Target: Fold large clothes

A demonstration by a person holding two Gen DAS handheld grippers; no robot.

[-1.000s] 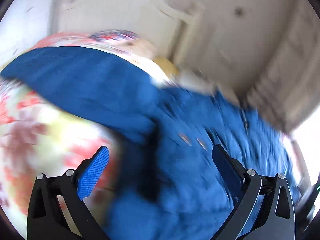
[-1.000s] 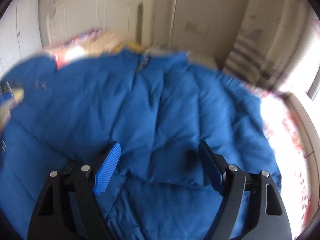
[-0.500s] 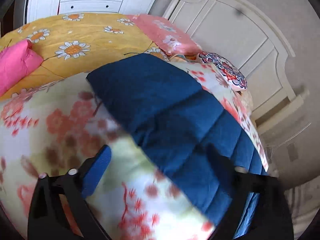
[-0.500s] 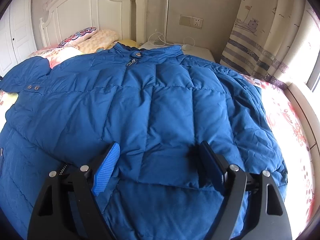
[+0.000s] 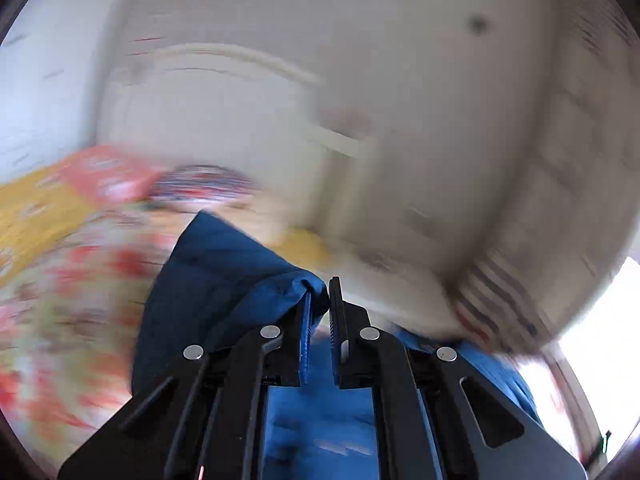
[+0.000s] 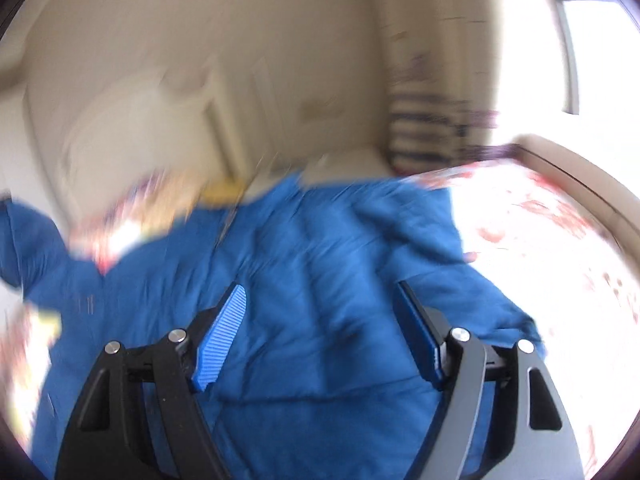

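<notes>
A large blue quilted jacket (image 6: 320, 240) lies spread on the bed. In the left wrist view my left gripper (image 5: 319, 292) is shut on the end of the jacket's sleeve (image 5: 224, 276), which hangs raised off the sheet to the left of the fingers. More blue fabric shows below the jaws. In the right wrist view my right gripper (image 6: 320, 290) hovers over the jacket's middle with its jaws wide and closing slightly. Only the flat jacket lies beneath them and nothing is pinched. Both views are blurred by motion.
A floral bedsheet (image 5: 60, 320) covers the bed, and it also shows bright at the right (image 6: 540, 240). A white headboard (image 5: 208, 112) and a patterned pillow (image 5: 200, 184) stand at the far end. A striped curtain (image 6: 432, 128) hangs by the window at the right.
My left gripper went from wide open to shut on the sleeve and rose with it, the view swinging up to the headboard. The right gripper rolled and shifted over the jacket, jaws narrowing a little.
</notes>
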